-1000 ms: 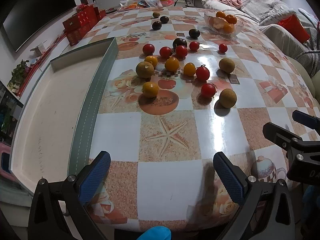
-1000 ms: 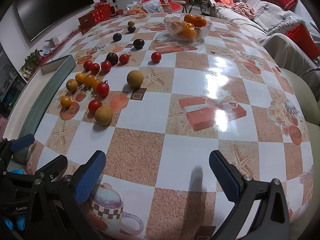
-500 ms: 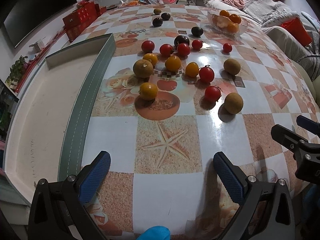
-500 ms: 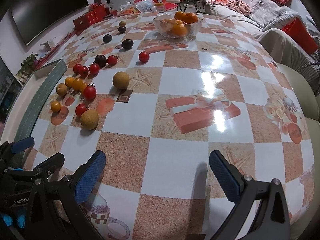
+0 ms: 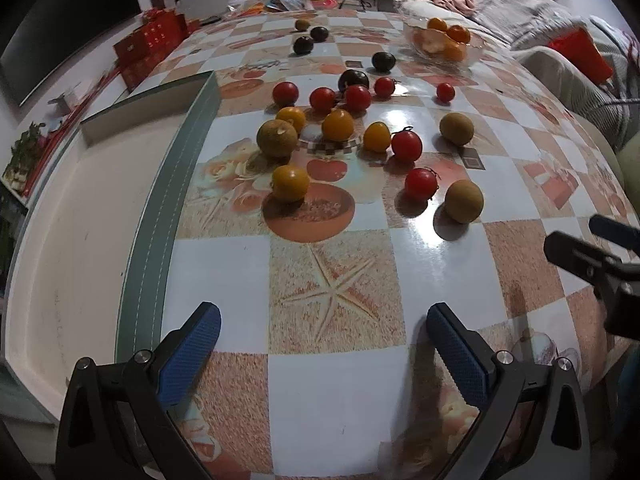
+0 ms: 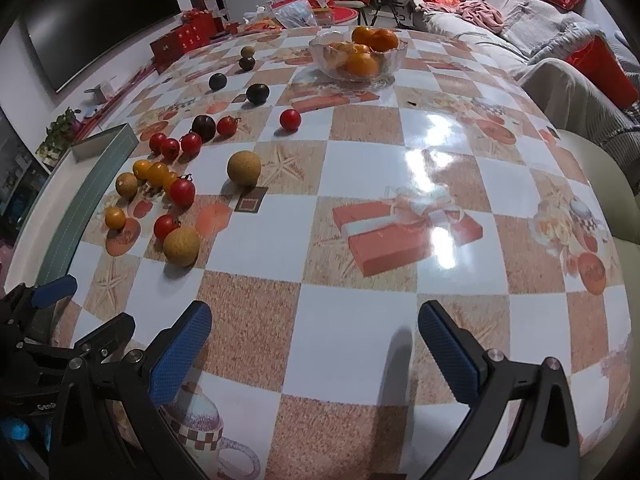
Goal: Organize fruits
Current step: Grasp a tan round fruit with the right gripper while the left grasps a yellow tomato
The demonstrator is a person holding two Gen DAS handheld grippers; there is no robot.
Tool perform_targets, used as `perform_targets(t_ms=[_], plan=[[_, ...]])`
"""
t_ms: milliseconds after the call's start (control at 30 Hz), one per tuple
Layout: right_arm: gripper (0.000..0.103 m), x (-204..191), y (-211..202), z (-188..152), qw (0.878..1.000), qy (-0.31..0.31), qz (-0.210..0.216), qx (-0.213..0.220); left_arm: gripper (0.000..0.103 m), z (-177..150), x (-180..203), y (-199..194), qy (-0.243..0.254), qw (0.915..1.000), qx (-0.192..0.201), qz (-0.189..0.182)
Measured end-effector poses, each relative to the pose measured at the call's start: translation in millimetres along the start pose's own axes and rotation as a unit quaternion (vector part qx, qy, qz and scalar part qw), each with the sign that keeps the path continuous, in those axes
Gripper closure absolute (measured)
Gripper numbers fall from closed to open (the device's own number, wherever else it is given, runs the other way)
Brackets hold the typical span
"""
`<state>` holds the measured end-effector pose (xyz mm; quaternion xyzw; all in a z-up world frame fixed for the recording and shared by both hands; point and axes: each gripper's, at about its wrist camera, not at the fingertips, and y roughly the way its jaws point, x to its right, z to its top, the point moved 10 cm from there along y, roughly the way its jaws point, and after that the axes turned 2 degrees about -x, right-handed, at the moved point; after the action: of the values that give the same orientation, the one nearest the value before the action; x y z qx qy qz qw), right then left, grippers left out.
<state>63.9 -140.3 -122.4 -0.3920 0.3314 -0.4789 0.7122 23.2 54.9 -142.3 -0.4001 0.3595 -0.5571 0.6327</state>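
Loose fruits lie on the patterned table: red tomatoes [image 5: 406, 146], yellow tomatoes [image 5: 290, 183], brown round fruits [image 5: 463, 201] and dark plums [image 5: 353, 79]. The same cluster shows at the left of the right wrist view, with a brown fruit [image 6: 181, 246] nearest. A glass bowl of oranges [image 6: 357, 60] stands at the far side. A white tray with a green rim [image 5: 156, 216] lies on the left. My left gripper [image 5: 323, 346] is open and empty, short of the fruits. My right gripper [image 6: 314, 346] is open and empty above bare table.
Red boxes [image 5: 154, 46] and bags sit beyond the table's far edge. A sofa with cushions [image 6: 540, 28] runs along the right. The right gripper's fingers [image 5: 580, 256] show at the right edge of the left wrist view.
Both grippers have moved forward over the table, so the fruits appear nearer. Both stay open and empty. No fruit has moved.
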Motion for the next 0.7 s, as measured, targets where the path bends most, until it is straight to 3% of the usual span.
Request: perform_targets(t_ms=[233, 300, 333, 700], plan=[[0.000, 4.2, 8.4, 17.1, 1.000, 0.001, 0.014, 0.001, 0.000, 19.5, 5.3, 0.1, -0.003, 0.9999, 0.012, -0.012], [0.000, 3.2, 14.1, 24.2, 1.000, -0.002, 0.021, -0.002, 0.007, 27.4, 5.2, 1.5, -0.008, 0.9997, 0.018, -0.014], [0.000, 2.1, 16.4, 26.9, 1.000, -0.004, 0.024, -0.002, 0.016, 31.1, 4.9, 3.6, -0.010, 0.9997, 0.019, -0.015], [0.006, -23.5, 40.6, 50.0, 0.998, -0.052, 0.031, 0.007, 0.024, 45.8, 2.3, 13.8, -0.002, 0.9995, 0.030, -0.012]])
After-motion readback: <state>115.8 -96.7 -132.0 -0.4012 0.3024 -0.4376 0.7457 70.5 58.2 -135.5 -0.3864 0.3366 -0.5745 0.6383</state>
